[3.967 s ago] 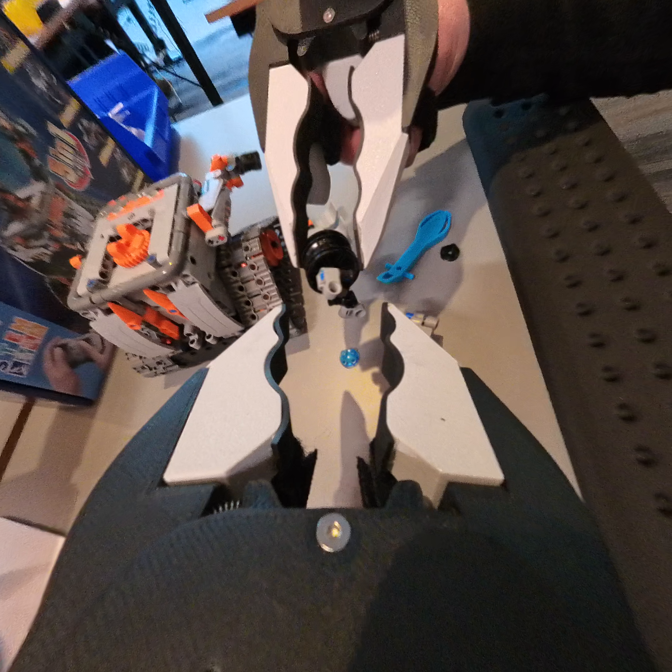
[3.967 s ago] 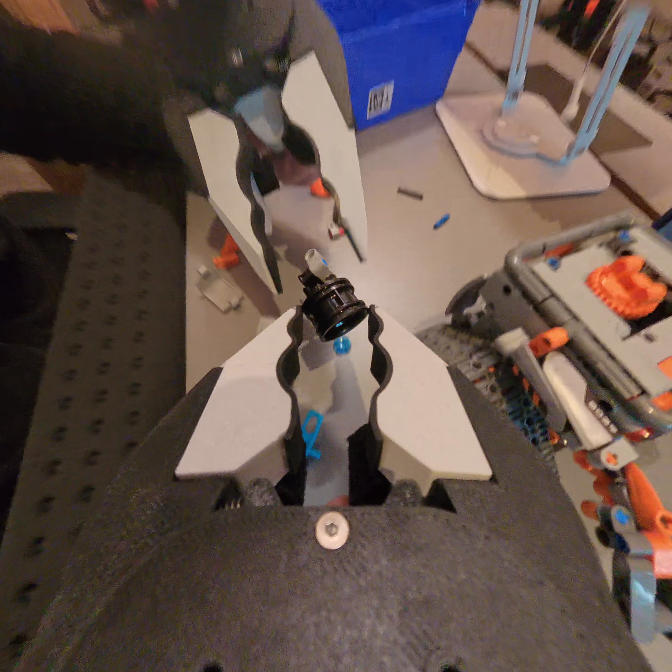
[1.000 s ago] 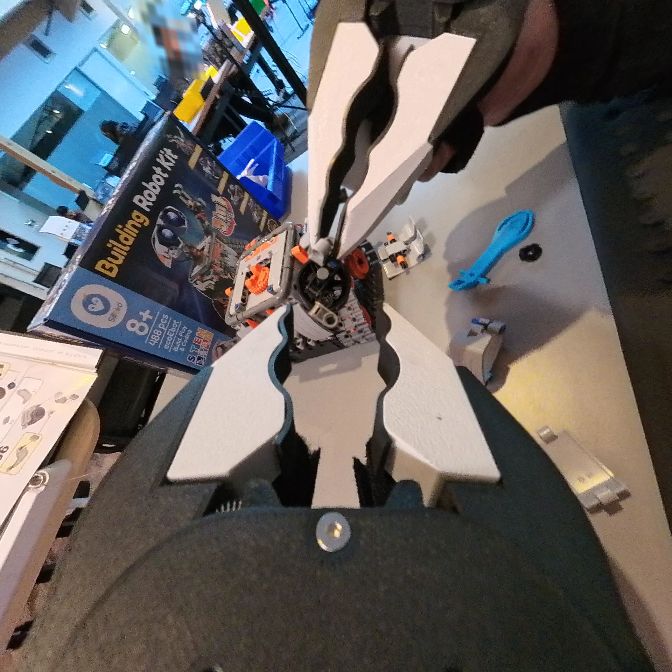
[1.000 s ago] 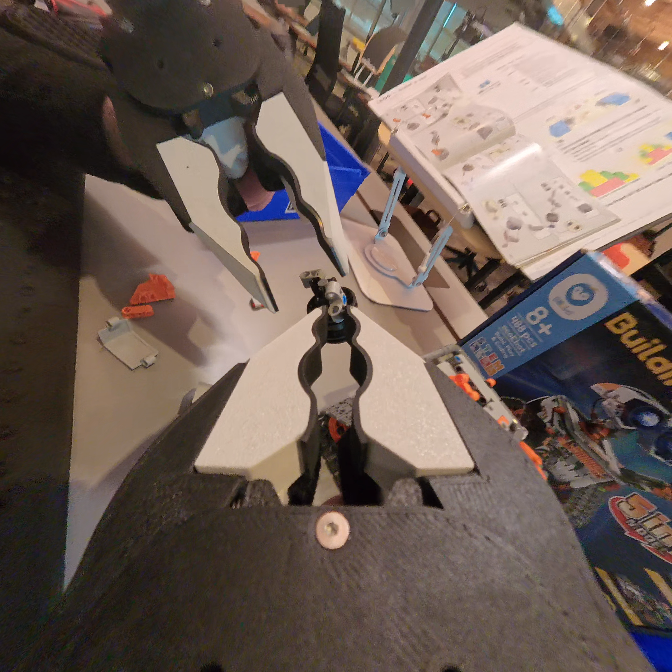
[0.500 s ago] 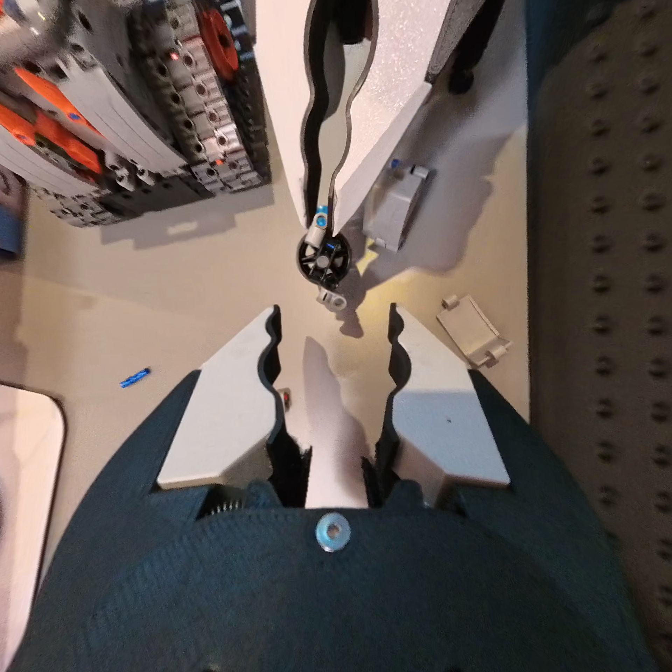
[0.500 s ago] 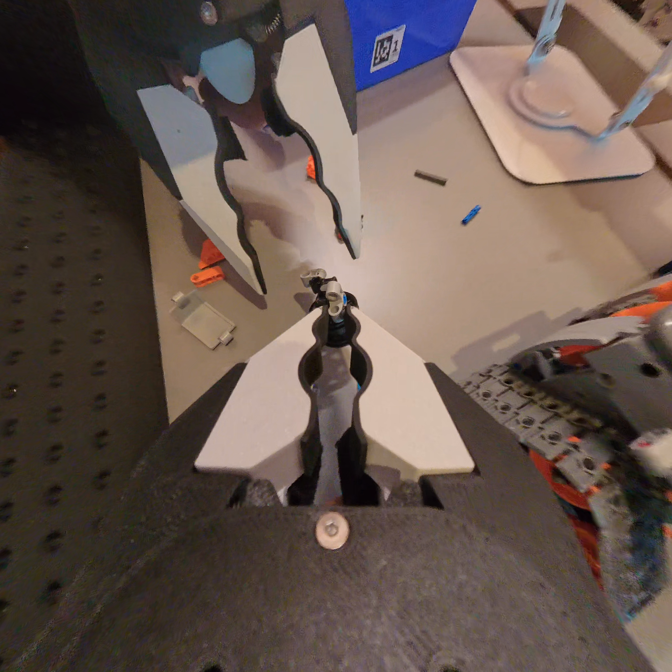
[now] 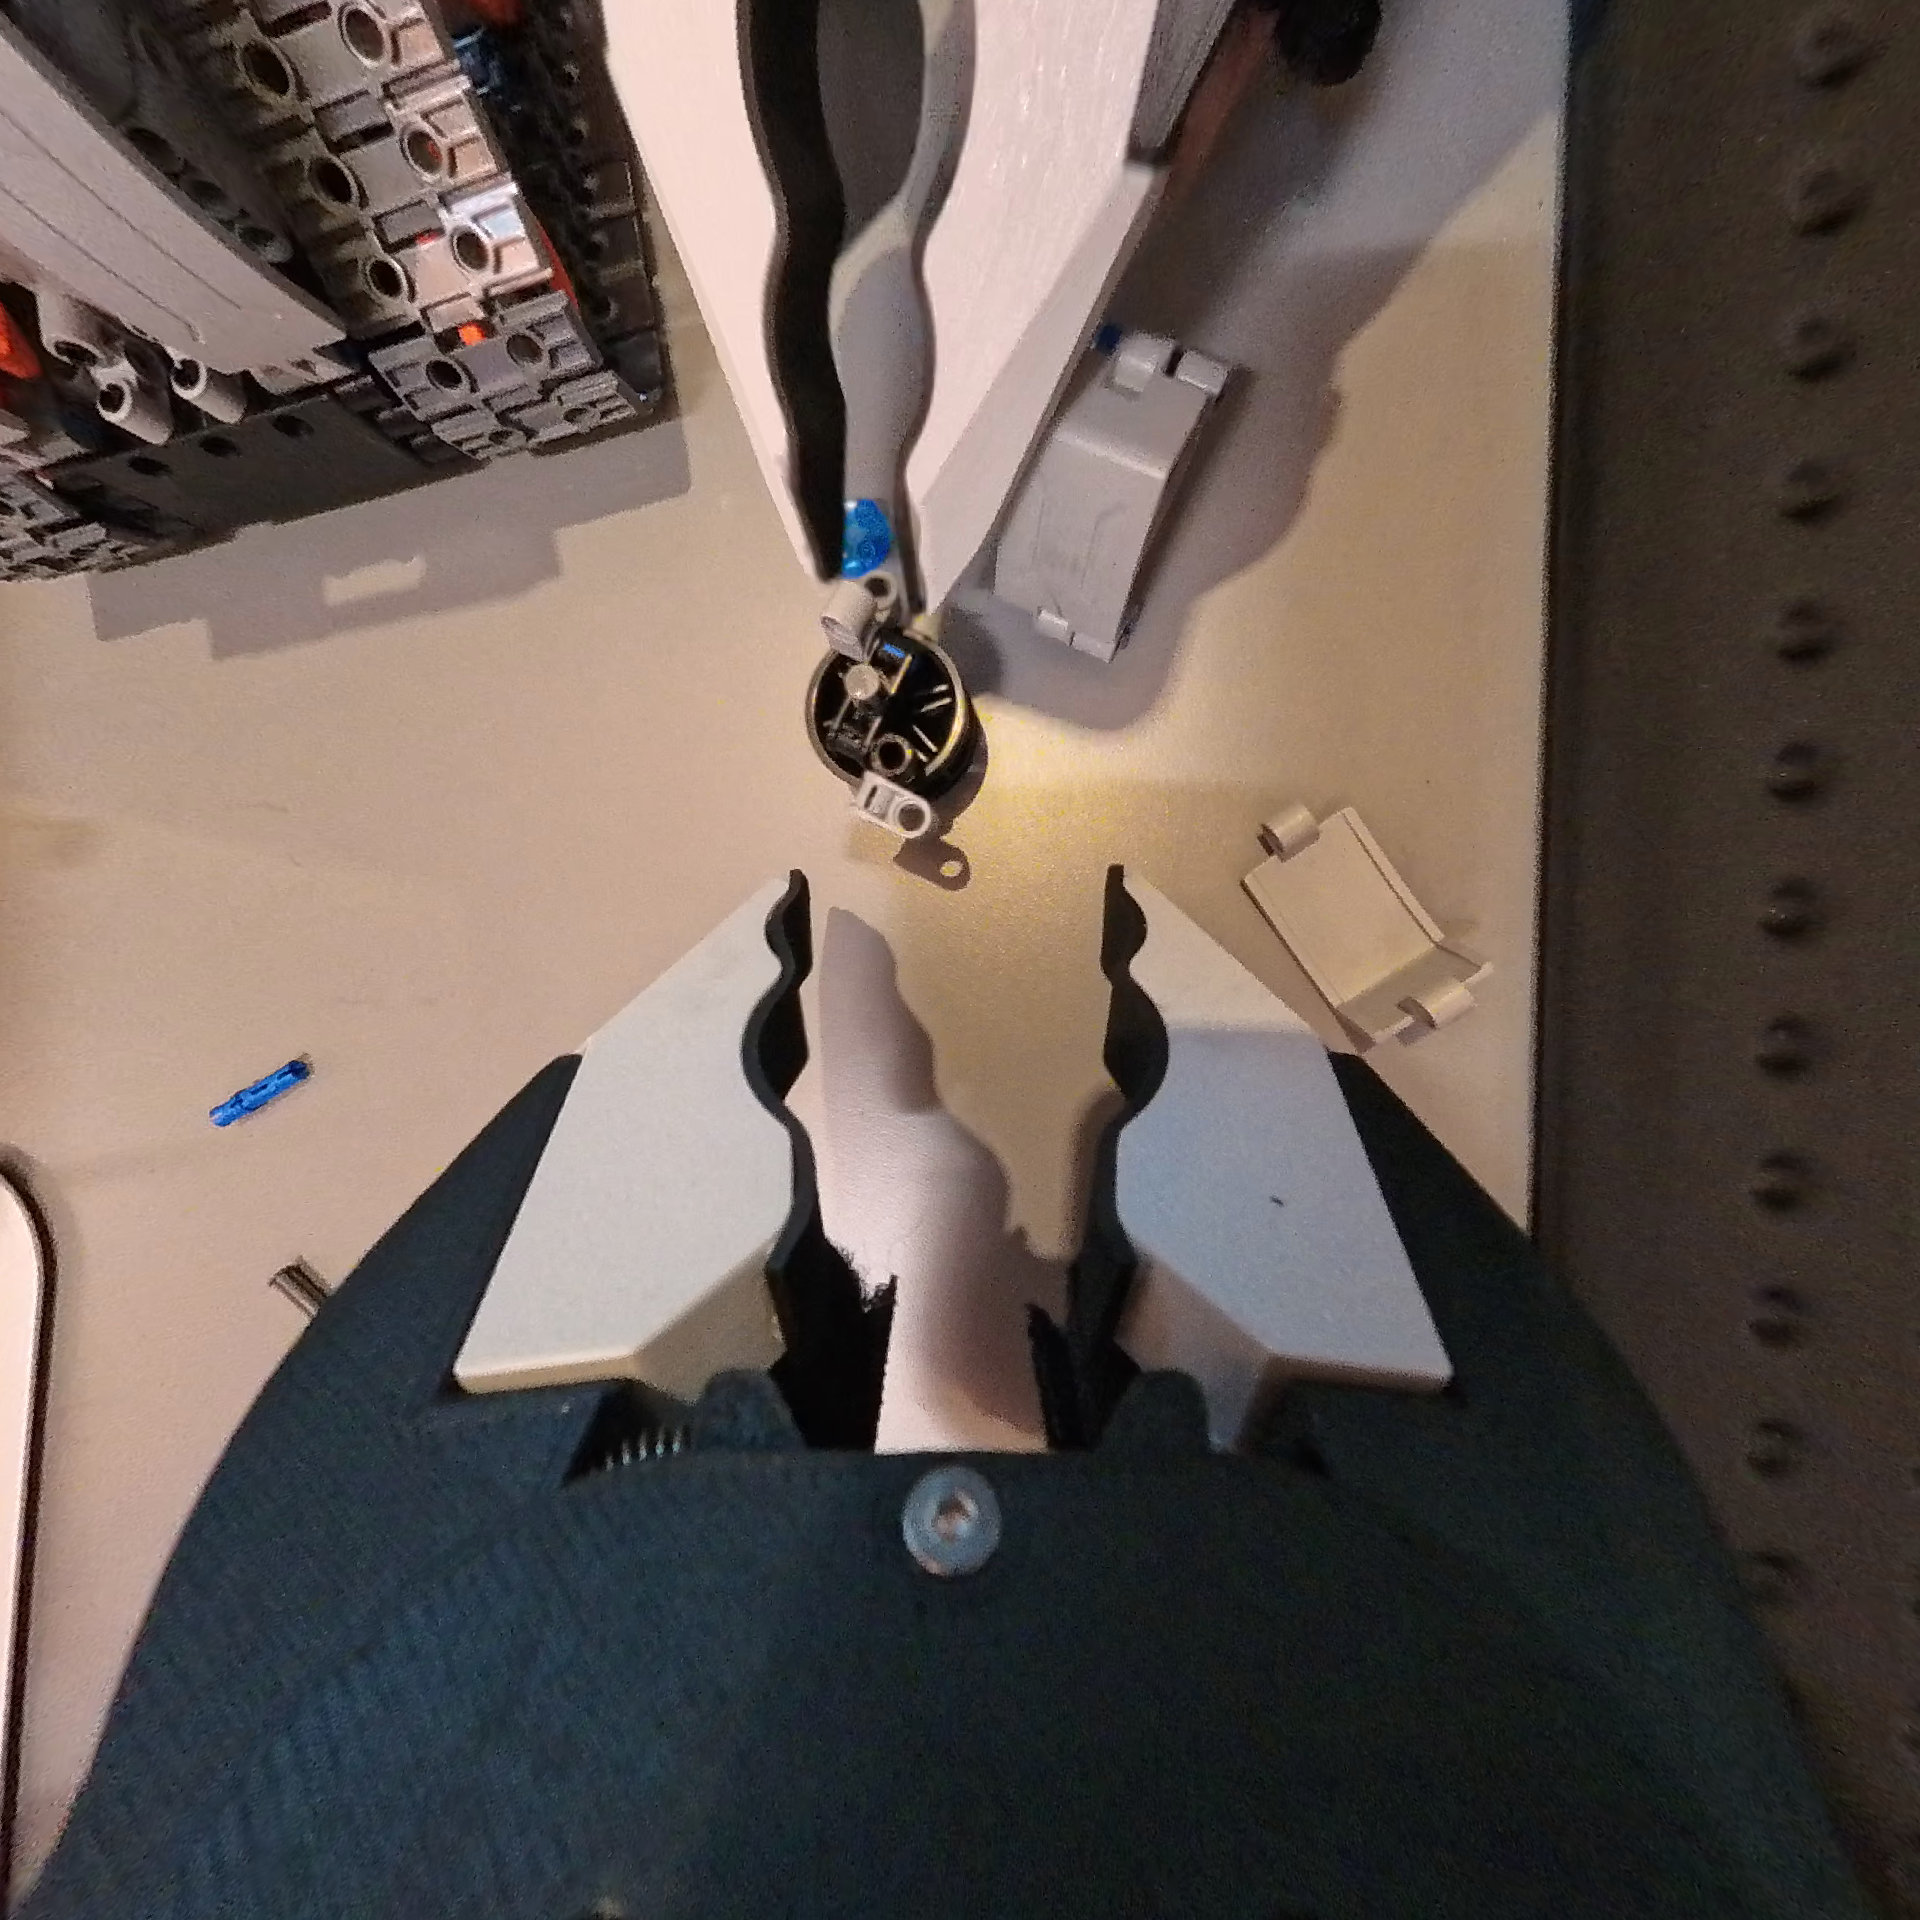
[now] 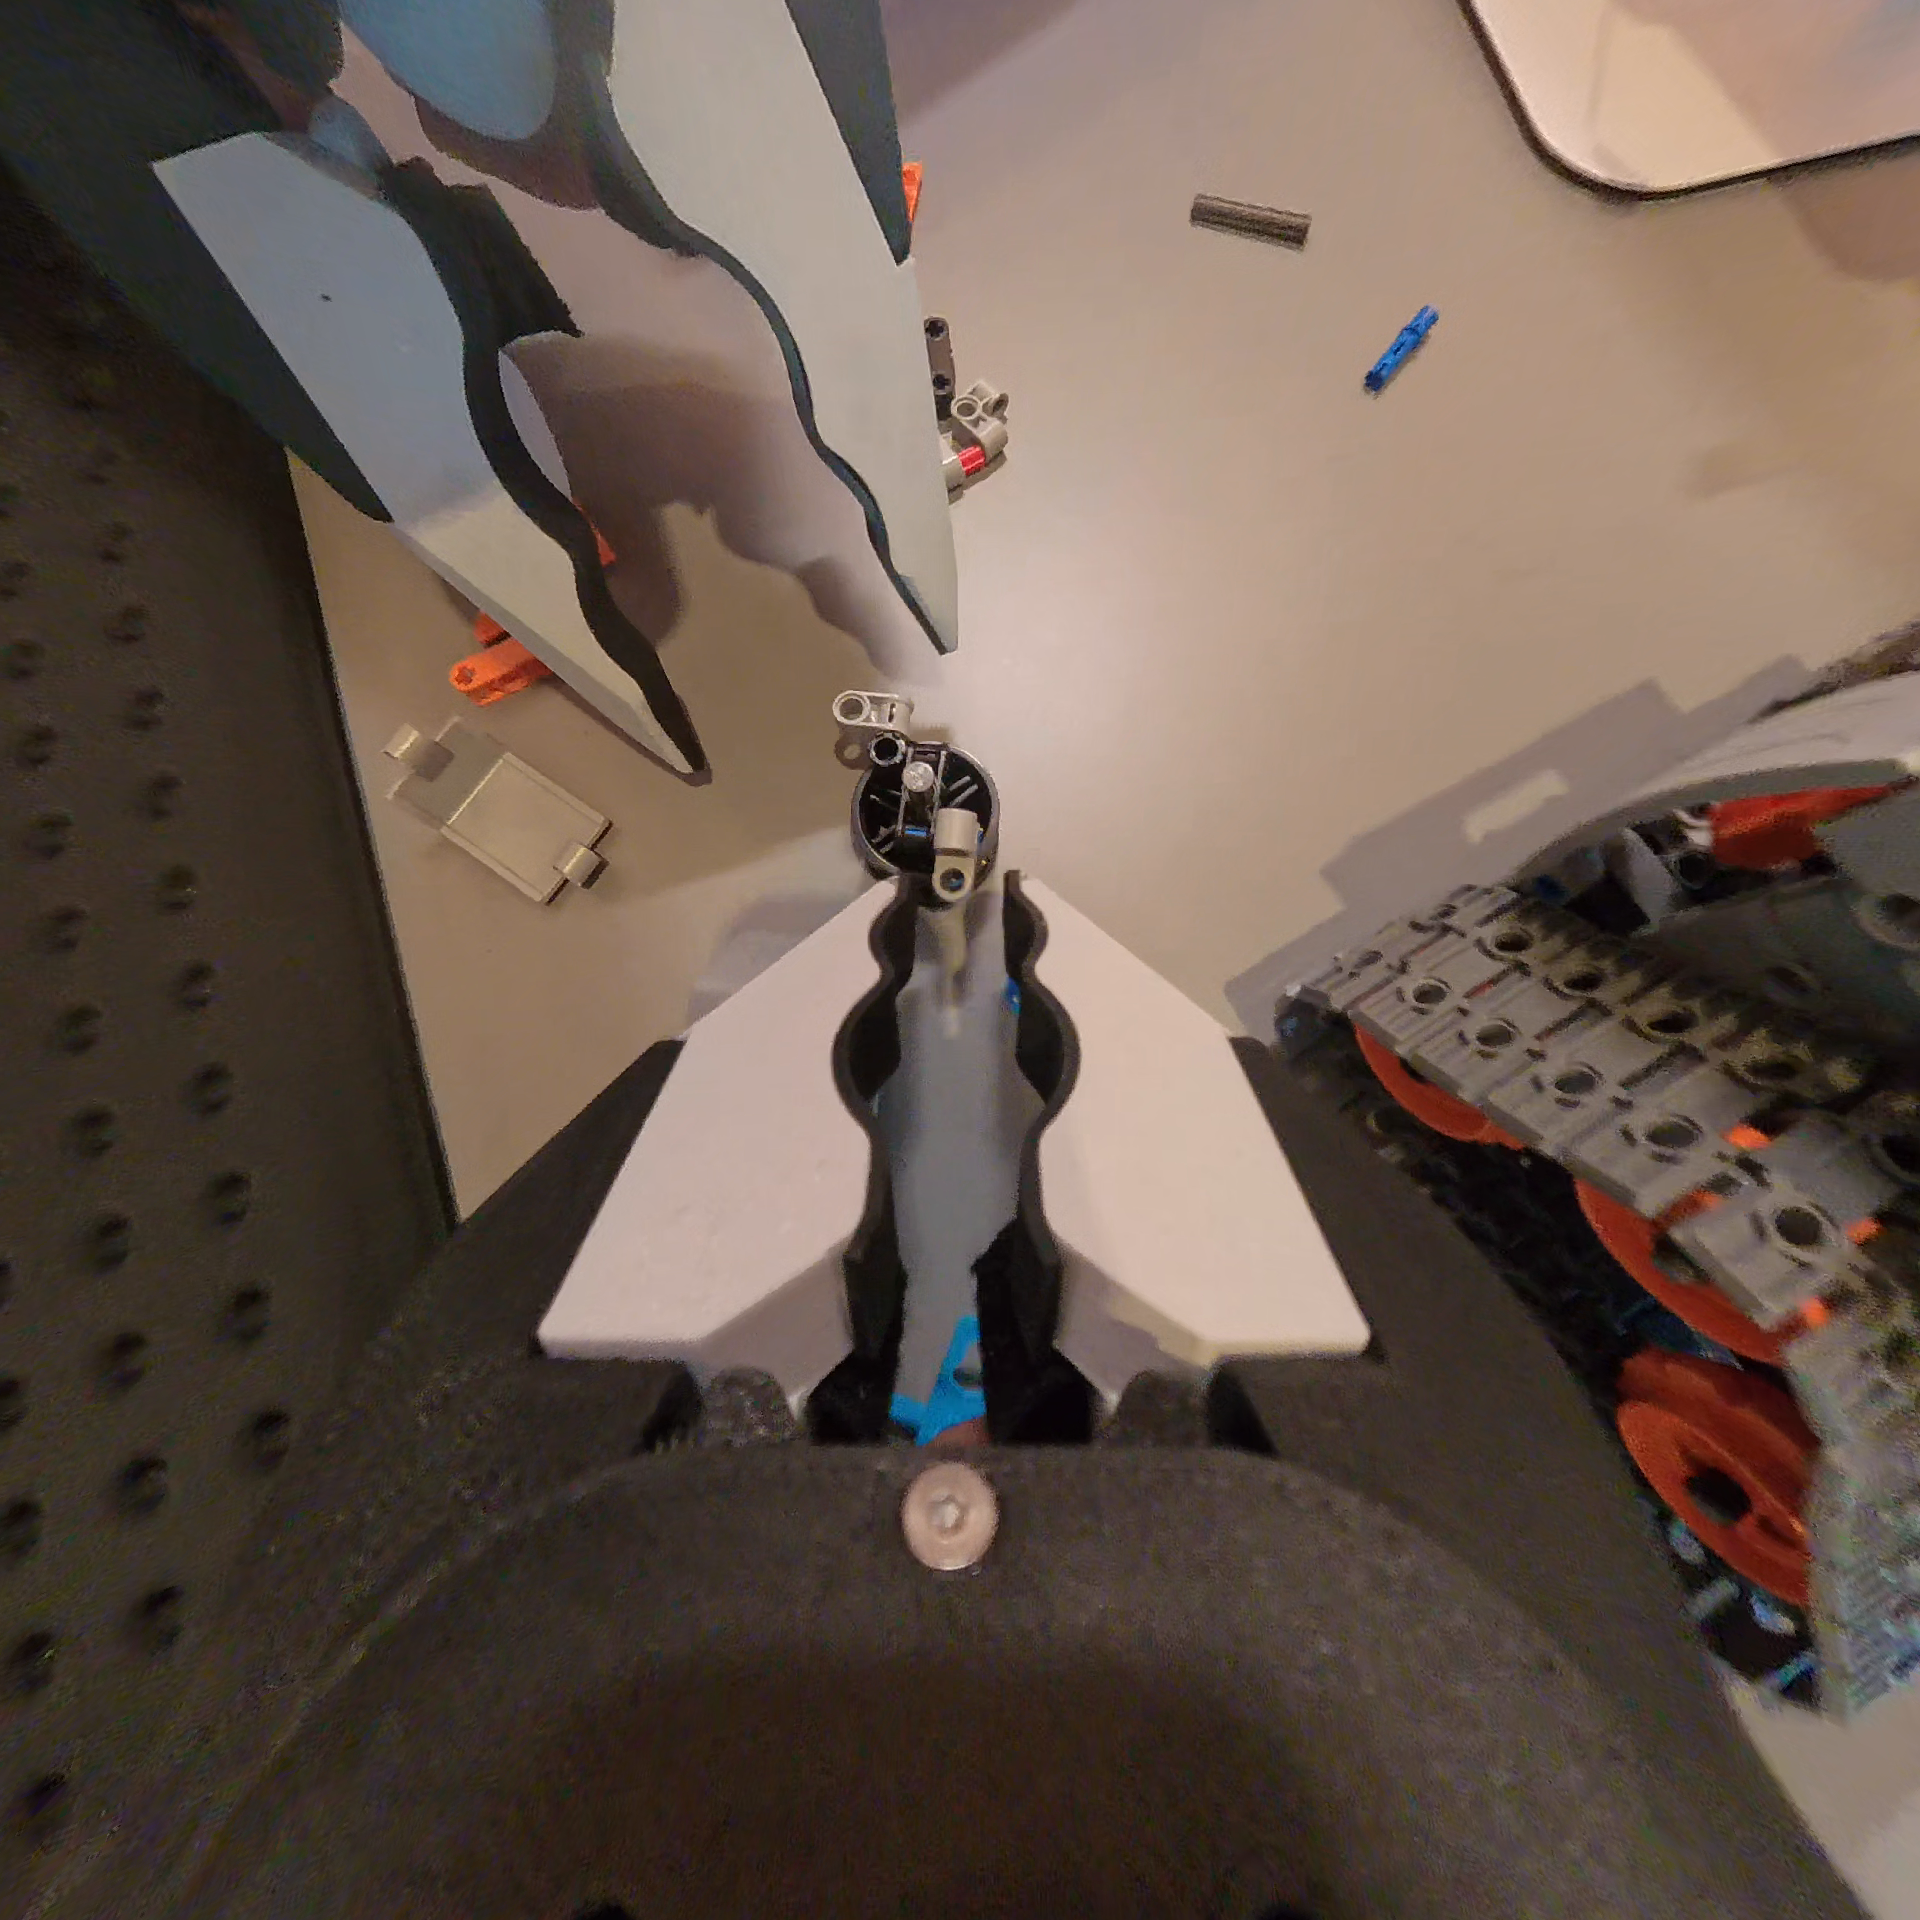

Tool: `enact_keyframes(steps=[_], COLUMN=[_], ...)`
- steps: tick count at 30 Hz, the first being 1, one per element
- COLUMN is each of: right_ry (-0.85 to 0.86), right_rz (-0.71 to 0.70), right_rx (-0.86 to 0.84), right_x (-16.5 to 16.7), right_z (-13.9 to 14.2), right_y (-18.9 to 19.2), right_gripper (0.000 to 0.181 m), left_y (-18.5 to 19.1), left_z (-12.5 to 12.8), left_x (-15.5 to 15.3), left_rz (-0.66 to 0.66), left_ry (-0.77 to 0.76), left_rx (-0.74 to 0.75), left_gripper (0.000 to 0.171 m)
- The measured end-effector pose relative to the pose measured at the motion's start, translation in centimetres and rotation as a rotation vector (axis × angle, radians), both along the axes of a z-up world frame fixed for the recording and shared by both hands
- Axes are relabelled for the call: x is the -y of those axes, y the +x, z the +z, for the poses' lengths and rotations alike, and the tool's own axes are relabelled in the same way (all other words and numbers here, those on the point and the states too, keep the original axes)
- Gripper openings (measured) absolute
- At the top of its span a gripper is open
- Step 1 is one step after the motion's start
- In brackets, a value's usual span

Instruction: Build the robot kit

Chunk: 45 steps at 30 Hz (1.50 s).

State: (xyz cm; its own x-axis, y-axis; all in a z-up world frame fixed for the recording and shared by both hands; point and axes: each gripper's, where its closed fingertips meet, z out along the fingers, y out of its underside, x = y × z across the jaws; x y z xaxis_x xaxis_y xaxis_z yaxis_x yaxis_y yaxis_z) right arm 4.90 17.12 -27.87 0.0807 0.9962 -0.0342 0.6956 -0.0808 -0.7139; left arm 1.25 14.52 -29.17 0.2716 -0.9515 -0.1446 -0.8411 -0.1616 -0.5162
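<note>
A small black wheel (image 7: pixel 896 717) with grey connectors on its hub lies on the beige table (image 7: pixel 416 831). My right gripper (image 8: pixel 948 888) hangs over it with its jaws a little apart, and the wheel (image 8: pixel 920 810) sits just past its tips, not clamped. My left gripper (image 7: pixel 956 883) is open and empty, its tips a short way in front of the wheel. Each gripper shows opposite in the other's view: the right one (image 7: pixel 878 587) and the left one (image 8: pixel 816 707). A blue stud (image 7: pixel 862 535) shows between the right fingers.
A tracked grey-and-orange robot model (image 7: pixel 312 260) (image 8: pixel 1558 1091) stands beside the wheel. A grey curved panel (image 7: pixel 1091 488), a flat light-grey panel (image 7: pixel 1351 935), a blue pin (image 7: pixel 260 1091), orange parts (image 8: pixel 499 665) and a black tube (image 8: pixel 1247 221) lie around. A dark dimpled mat (image 7: pixel 1766 727) borders the table. My hands' fingertips stand some 5 centimeters from each other.
Both grippers came down close to the table. The right gripper, shut on the wheel's connector half a second ago, now has its jaws slightly parted and the wheel lies off its tips.
</note>
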Motion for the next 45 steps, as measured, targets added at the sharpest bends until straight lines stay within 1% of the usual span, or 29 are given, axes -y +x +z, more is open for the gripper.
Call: enact_keyframes(steps=[1, 4, 6, 8, 9, 10, 13, 15, 16, 17, 19, 21, 22, 25, 28, 32, 35, 38, 40, 41, 42, 43, 45], right_ry=[0.004, 0.019, -0.014, -0.071, -0.067, -0.057, -0.013, 0.031, 0.047, 0.06, 0.094, 0.133, 0.16, 0.223, 0.28, 0.321, 0.351, 0.324, 0.304, 0.292, 0.297, 0.303, 0.263], right_rz=[-0.011, -0.034, -0.029, 0.0, 0.008, 0.015, 0.021, 0.016, 0.017, 0.018, 0.02, 0.028, 0.024, 0.022, 0.015, -0.011, -0.009, -0.018, 0.002, 0.01, 0.006, 0.011, 0.052], right_rx=[-0.008, -0.053, -0.084, -0.058, -0.037, -0.019, 0.056, 0.09, 0.104, 0.115, 0.106, 0.09, 0.089, 0.066, 0.005, -0.134, -0.261, -0.401, -0.51, -0.539, -0.541, -0.533, -0.504], right_x=[-0.2, -0.6, 0.2, 1.8, 2.4, 2.9, 3.5, 3.4, 3.4, 3.4, 3.4, 3.5, 3.4, 3.7, 4.0, 4.4, 5.1, 6.0, 7.0, 7.4, 7.5, 7.7, 8.4], right_z=[0.4, 2.1, 3.1, 2.8, 2.3, 1.7, -0.3, -1.1, -1.4, -1.6, -1.3, -0.5, -0.1, 1.3, 3.1, 6.1, 8.5, 10.4, 11.5, 11.6, 11.4, 11.1, 10.2], right_y=[0.3, 1.9, 3.2, 4.5, 4.9, 5.1, 5.0, 4.7, 4.6, 4.5, 4.3, 4.3, 4.3, 4.5, 4.5, 4.7, 5.0, 5.4, 5.3, 5.1, 4.9, 4.7, 4.3], right_gripper=[0.019, 0.021, 0.027, 0.043, 0.049, 0.052, 0.047, 0.029, 0.025, 0.024, 0.024, 0.024, 0.024, 0.024, 0.024, 0.024, 0.023, 0.022, 0.022, 0.022, 0.022, 0.023, 0.025], left_y=[-0.1, -0.1, 0.2, 1.2, 1.9, 2.5, 4.6, 5.5, 5.8, 6.0, 6.5, 6.7, 6.7, 6.7, 6.7, 6.4, 5.9, 5.4, 5.1, 5.0, 4.9, 4.7, 4.4], left_z=[0.0, 0.6, 1.5, 2.3, 2.6, 2.7, 2.6, 2.0, 1.8, 1.5, 1.6, 1.7, 2.1, 3.0, 5.0, 8.8, 11.7, 14.5, 15.9, 16.3, 16.2, 16.0, 15.6], left_x=[0.0, -0.2, 0.0, 0.6, 0.9, 1.0, 1.2, 1.0, 1.0, 1.0, 1.0, 0.9, 0.6, 1.0, 1.2, 1.5, 2.4, 3.5, 4.5, 4.9, 5.0, 5.1, 5.5], left_rz=[0.003, 0.009, -0.001, -0.04, -0.056, -0.068, -0.111, -0.131, -0.137, -0.148, -0.157, -0.155, -0.149, -0.153, -0.146, -0.124, -0.116, -0.111, -0.119, -0.125, -0.122, -0.129, -0.145], left_ry=[-0.003, 0.001, 0.015, 0.009, 0.017, 0.025, 0.069, 0.102, 0.11, 0.107, 0.105, 0.11, 0.136, 0.136, 0.181, 0.241, 0.237, 0.217, 0.172, 0.142, 0.13, 0.139, 0.136], left_rx=[-0.002, 0.017, 0.048, 0.097, 0.114, 0.115, 0.108, 0.063, 0.04, 0.018, 0.012, 0.017, 0.031, 0.082, 0.185, 0.368, 0.523, 0.708, 0.839, 0.895, 0.904, 0.898, 0.887], left_gripper=[0.054, 0.058, 0.059, 0.06, 0.06, 0.059, 0.058, 0.055, 0.047, 0.043, 0.039, 0.03, 0.024, 0.024, 0.024, 0.023, 0.024, 0.023, 0.023, 0.023, 0.024, 0.024, 0.023])
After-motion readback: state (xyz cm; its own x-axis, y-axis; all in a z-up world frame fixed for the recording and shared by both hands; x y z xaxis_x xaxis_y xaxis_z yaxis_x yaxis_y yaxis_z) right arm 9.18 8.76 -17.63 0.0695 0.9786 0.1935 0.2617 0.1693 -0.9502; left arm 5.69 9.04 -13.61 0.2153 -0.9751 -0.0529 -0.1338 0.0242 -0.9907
